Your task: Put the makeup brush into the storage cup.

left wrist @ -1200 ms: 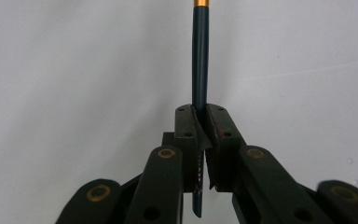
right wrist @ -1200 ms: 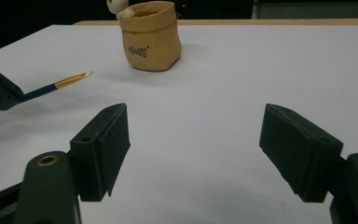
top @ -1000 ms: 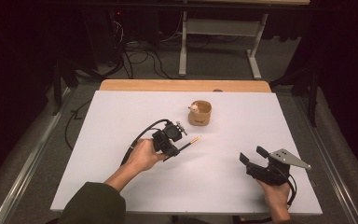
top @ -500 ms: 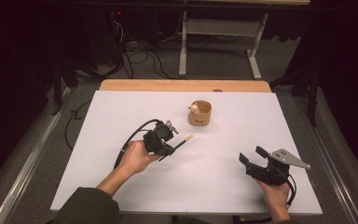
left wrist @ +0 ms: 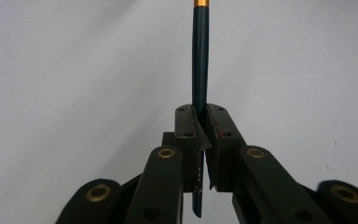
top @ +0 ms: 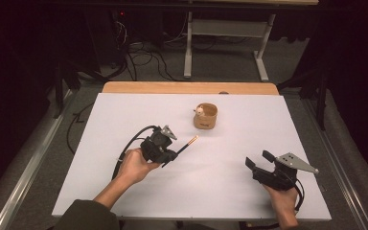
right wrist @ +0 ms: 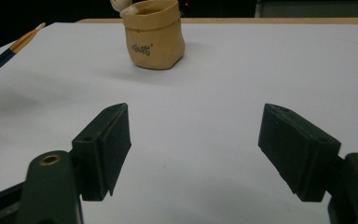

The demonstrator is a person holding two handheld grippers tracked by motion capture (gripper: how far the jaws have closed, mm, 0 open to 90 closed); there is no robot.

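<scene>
L gripper [top: 170, 154] had its fingers clamped on a dark pencil [left wrist: 200, 60], gripped low on the shaft w/ the gold-banded end sticking out ahead, prob so the long free end could be aimed at the tan pot [top: 205, 116]. Pencil was off the white surface [top: 230, 191], pointing up-right toward that pot, near but apart from it. Pot stood upright toward the far side, mouth open, a small pale figure at its rim. R gripper [top: 258, 165] sat near the front right, fingers wide apart, nothing between them; likely just waiting.

White table [top: 124, 115] with 1 tan pouch [top: 205, 116] on it
</scene>
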